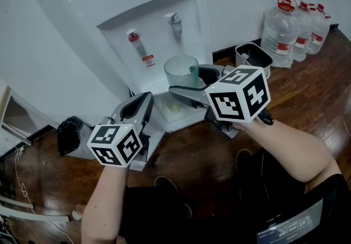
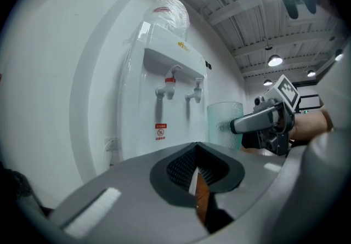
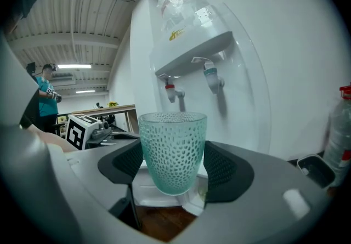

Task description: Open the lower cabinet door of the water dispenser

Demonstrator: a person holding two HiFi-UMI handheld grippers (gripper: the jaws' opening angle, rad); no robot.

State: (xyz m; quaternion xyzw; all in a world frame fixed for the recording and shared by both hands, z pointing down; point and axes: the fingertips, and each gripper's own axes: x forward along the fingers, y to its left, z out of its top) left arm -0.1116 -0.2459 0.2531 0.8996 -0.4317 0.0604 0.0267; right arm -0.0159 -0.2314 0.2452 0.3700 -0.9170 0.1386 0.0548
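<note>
With the right tool (image 3: 173,167) clamped on a cup (image 3: 172,149) and the left tool (image 2: 198,175) slightly open and empty, reaching for the door, hidden low on the dispenser (image 1: 156,4), could knock the cup against its front.

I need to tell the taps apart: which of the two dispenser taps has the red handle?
The left tap in the head view, directly above the small red warning label. The other tap, to its right, shows no red.

Head view looks steeply down; both gripper views share the dispenser (image 2: 164,64).
</note>
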